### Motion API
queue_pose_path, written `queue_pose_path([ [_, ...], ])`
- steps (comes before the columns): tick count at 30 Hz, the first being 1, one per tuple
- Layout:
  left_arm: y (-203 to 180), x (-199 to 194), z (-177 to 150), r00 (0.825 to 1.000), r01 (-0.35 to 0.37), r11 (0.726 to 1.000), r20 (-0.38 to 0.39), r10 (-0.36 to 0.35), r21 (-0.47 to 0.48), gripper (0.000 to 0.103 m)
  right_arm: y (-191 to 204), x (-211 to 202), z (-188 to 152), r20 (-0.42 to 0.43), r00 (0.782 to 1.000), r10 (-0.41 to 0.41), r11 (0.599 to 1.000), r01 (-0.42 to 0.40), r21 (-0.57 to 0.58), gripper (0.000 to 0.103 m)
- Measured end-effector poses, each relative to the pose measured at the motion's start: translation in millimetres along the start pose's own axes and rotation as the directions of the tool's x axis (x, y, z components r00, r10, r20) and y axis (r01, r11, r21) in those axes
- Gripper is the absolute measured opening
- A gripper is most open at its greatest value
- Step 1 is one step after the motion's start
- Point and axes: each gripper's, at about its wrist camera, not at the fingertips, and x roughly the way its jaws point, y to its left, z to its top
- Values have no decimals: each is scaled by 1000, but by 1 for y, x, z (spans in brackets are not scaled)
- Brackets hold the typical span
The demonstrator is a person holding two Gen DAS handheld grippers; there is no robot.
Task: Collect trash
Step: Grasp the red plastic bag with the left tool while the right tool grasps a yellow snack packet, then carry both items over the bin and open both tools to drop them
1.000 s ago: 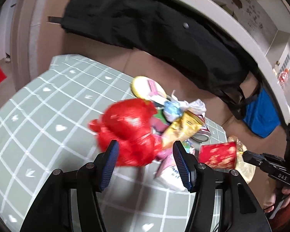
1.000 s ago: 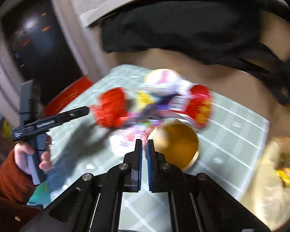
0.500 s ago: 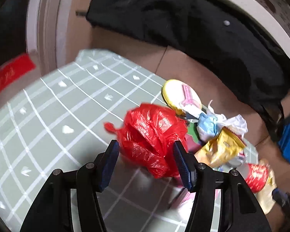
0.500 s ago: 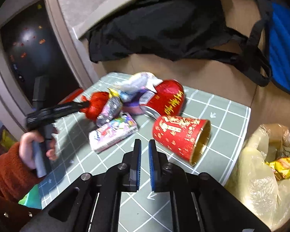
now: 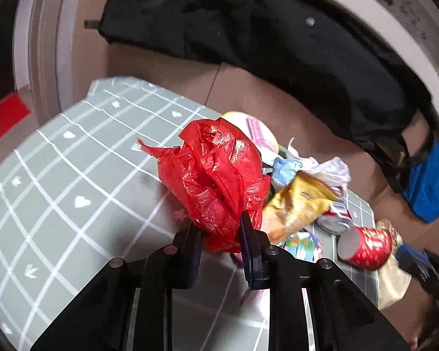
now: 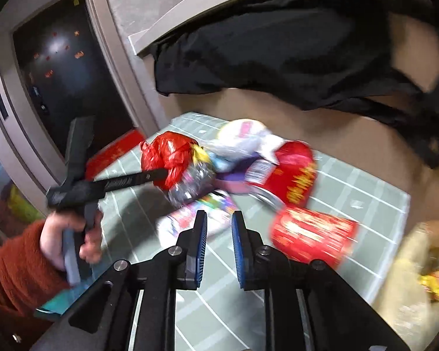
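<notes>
While left tool (image 5: 221,231) just clamped red bag (image 5: 213,181), right tool (image 6: 218,228) parting, empty.

At the bottom centre of the frame the right gripper (image 6: 218,228), its blue-padded jaws just opening and holding nothing, points at trash heaped on the green grid-patterned counter (image 6: 365,187). Right of it lies a red printed paper cup (image 6: 313,234) on its side. At left, a hand (image 6: 70,239) in a rust sleeve holds the left gripper (image 6: 161,174), its tip against a crumpled red plastic bag (image 6: 166,155).

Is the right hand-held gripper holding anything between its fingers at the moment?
No, the right hand-held gripper stands open with nothing between its blue pads.
</notes>
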Motion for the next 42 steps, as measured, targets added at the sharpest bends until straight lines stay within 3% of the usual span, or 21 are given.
queue_pose_path([
  [8,31,-54,-12,999,25,1000,47,-24,-18,24,27,75,26,-110,993,42,999,-38,35,18],
  [12,45,-71,-20,996,1,1000,84,1,-21,24,29,102,23,-139,985,104,983,-80,165,18],
  [21,71,-79,-24,996,10,999,90,-6,-45,24,27,151,22,-161,983,-88,964,125,235,19],
  [23,72,-77,-25,996,17,999,87,-13,-52,24,26,161,23,-158,986,-61,970,96,221,18],
  [24,71,-77,-25,996,22,998,87,-17,-53,24,27,165,25,-162,986,-27,978,59,202,10],
  [25,70,-78,-25,996,24,998,88,-19,-51,24,29,166,26,-163,987,-10,981,41,187,8],
  [32,37,-92,-16,989,22,999,144,-27,31,24,38,99,36,-62,998,-30,995,35,96,6],
  [38,-20,-110,-8,980,14,991,195,-40,133,24,42,22,42,28,993,-111,994,111,-5,6],
  [42,-58,-115,-5,977,37,982,199,-74,184,24,28,-22,42,72,988,-137,990,138,-6,6],
])
